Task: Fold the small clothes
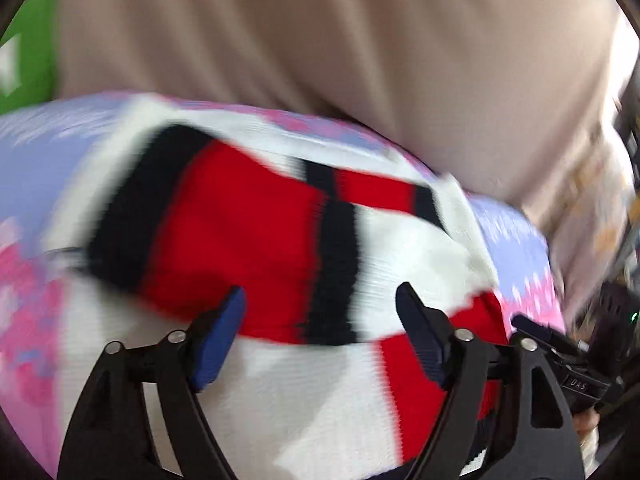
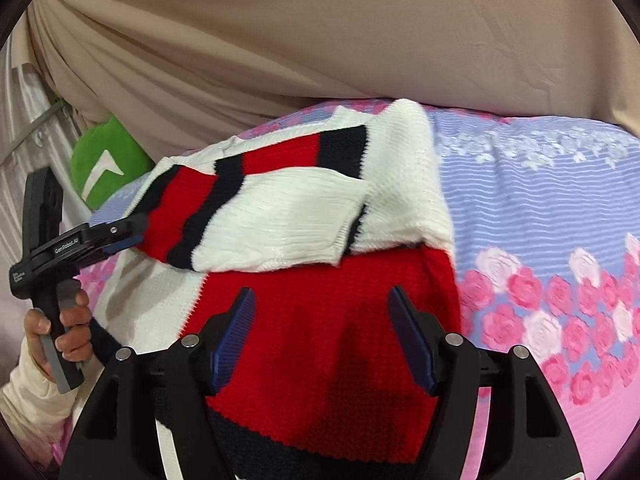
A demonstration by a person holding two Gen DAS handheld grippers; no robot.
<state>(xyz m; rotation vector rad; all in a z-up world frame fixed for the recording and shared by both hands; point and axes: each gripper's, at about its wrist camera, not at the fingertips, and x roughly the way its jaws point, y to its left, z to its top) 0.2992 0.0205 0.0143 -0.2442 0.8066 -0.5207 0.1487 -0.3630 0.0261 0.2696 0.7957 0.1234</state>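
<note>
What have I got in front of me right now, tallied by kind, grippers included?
Knitted sweaters, red, white and navy: 1
Floral bedsheets: 1
Green cushions: 1
Beige drapes: 1
Grippers: 2, the left gripper and the right gripper, both open with nothing held
Total: 6

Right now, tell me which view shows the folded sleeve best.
The right wrist view: the sleeve is sharp there, laid across the sweater, cuff to body. The left wrist view shows the same sleeve closer, but motion blur smears its stripes and edges.
</note>
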